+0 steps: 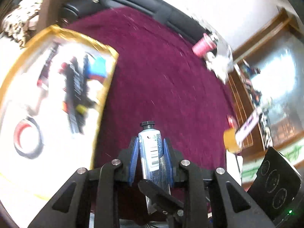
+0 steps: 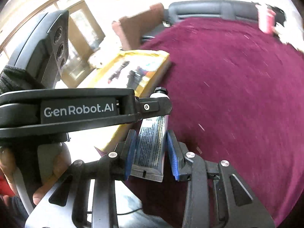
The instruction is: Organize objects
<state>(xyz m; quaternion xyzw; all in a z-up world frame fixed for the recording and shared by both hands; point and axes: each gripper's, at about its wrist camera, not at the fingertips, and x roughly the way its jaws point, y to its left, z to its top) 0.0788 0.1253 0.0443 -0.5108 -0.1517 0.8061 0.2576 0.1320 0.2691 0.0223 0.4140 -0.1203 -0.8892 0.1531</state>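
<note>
A silver-blue tube (image 1: 150, 152) with a black cap pointing away sits between the blue pads of my left gripper (image 1: 150, 142), which is shut on it above the maroon cloth (image 1: 161, 76). In the right wrist view the same tube (image 2: 150, 148) lies with its crimped end between the pads of my right gripper (image 2: 151, 133), also shut on it. The left gripper's black finger (image 2: 155, 105) crosses the tube just below the cap. A right gripper finger (image 1: 159, 195) crosses the tube's lower end in the left wrist view.
A white tray with a gold rim (image 1: 106, 79) lies to the left, holding several items, among them a black bar and a tape ring. A pink spool (image 1: 203, 44) and a yellow object (image 1: 230, 140) sit at the cloth's right edge. A black case (image 1: 152, 9) lines the far side.
</note>
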